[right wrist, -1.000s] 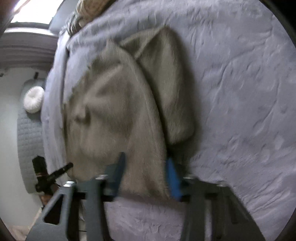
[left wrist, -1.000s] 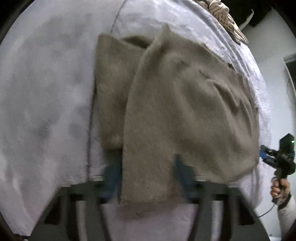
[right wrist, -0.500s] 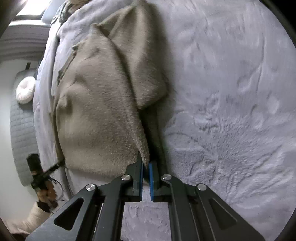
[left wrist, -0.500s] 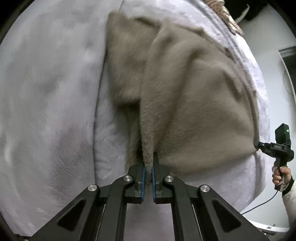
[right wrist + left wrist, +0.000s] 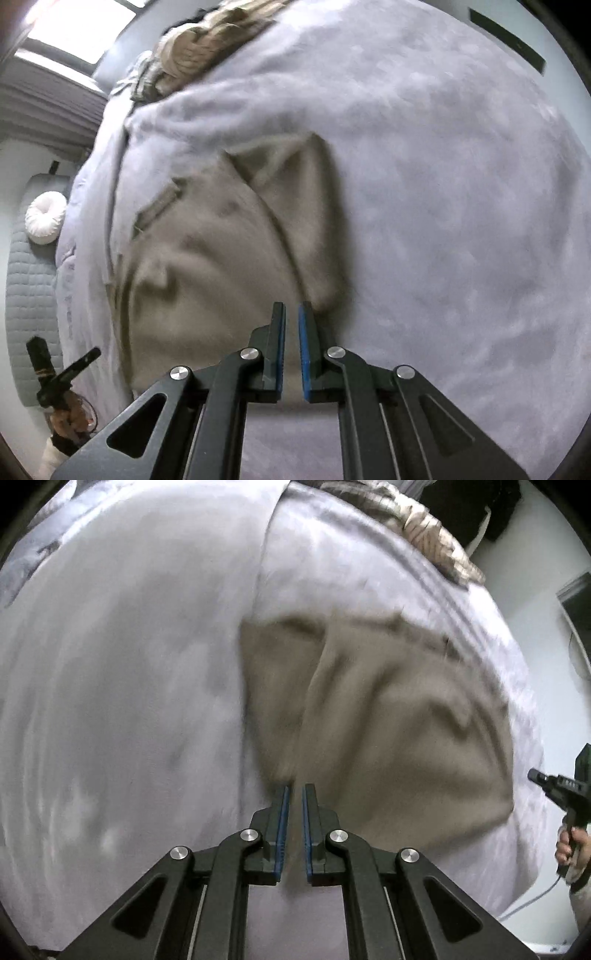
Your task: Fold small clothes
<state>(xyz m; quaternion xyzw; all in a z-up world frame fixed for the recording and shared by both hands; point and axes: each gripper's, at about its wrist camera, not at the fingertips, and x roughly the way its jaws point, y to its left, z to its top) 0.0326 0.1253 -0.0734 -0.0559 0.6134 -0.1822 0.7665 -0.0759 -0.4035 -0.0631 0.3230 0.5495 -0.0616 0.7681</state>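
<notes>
A tan fleece garment lies on the grey blanket with one sleeve folded in beside its body. My left gripper is shut, and the garment's near edge reaches into its fingertips, with creases running up from there. The right wrist view shows the same garment, with my right gripper shut on its near edge beside the folded sleeve. Each camera also sees the other gripper at the garment's far corner: the right gripper at the right edge, the left gripper at the lower left. Motion blur hides the exact pinch points.
The grey blanket covers a bed and spreads wide on both sides. A beige patterned bundle lies at the far end. Off the bed's edge a white round cushion rests on a grey quilted pad.
A second ago both grippers stood open over the garment's near edge. They then shut on it, and both have since risen, so the garment looks smaller and more creased.
</notes>
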